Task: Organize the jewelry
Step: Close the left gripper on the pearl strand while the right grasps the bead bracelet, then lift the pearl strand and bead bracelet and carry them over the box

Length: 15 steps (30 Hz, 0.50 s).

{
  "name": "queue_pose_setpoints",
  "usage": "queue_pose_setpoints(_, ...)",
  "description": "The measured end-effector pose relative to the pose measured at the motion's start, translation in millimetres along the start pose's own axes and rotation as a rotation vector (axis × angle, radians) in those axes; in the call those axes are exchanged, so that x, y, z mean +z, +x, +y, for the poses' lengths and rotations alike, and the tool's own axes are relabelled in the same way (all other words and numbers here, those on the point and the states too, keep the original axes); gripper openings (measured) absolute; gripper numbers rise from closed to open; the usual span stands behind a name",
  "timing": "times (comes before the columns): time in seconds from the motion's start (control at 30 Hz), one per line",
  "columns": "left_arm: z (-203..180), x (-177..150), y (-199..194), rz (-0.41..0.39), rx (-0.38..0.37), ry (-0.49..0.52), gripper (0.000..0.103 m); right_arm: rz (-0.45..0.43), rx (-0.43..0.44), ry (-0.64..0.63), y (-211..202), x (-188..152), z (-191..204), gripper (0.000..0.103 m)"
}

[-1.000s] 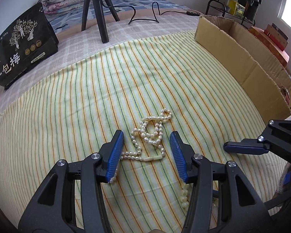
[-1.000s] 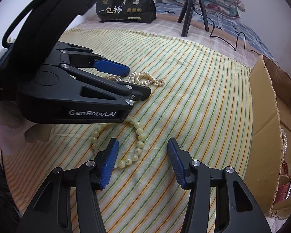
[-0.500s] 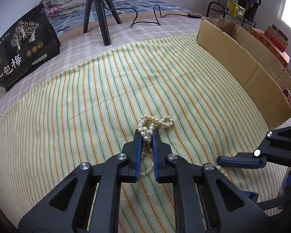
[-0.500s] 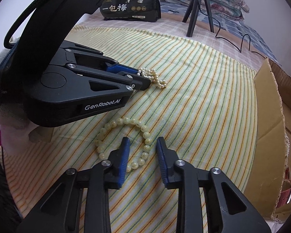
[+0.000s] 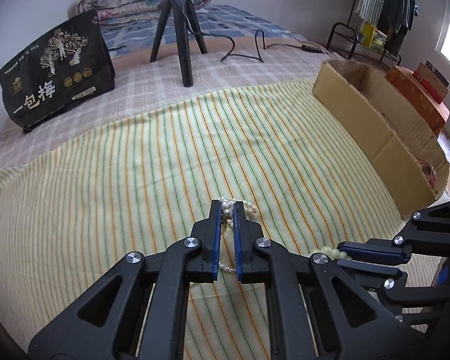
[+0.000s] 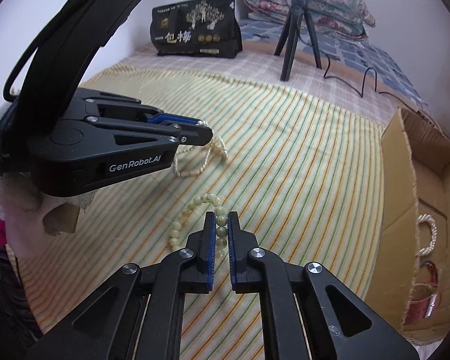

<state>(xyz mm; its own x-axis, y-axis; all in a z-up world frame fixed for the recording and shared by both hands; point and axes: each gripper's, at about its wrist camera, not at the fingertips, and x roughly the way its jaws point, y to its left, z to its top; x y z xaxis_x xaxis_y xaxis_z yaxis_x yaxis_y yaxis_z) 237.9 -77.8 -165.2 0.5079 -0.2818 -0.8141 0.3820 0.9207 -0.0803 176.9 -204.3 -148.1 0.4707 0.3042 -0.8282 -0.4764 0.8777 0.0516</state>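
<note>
My left gripper (image 5: 226,210) is shut on a white pearl necklace (image 5: 225,210) and holds it off the striped cloth; in the right wrist view the necklace (image 6: 192,162) hangs in loops from the left gripper (image 6: 205,130). My right gripper (image 6: 221,225) is shut on a pale green bead bracelet (image 6: 195,207), whose far end still trails on the cloth. The bracelet (image 5: 327,250) also shows beside the right gripper (image 5: 342,253) in the left wrist view.
A yellow striped cloth (image 5: 135,165) covers the bed. An open cardboard box (image 5: 369,120) stands along the right, with a pearl piece (image 6: 429,234) and a red strap (image 6: 423,306) inside. A black bag (image 5: 54,72) and a tripod (image 5: 180,39) stand at the back.
Both grippers closed from open: the left on the pearl necklace, the right on the green bead bracelet. Both have since lifted, raising the necklace off the cloth.
</note>
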Motion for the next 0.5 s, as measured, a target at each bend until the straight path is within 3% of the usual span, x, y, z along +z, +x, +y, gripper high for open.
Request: queue_pose_setpoints(0.5, 11, 16, -66, -0.122, -0.021, -0.053, 0.005, -0.115, -0.063, -0.003, -52, 14, 3, 0.006)
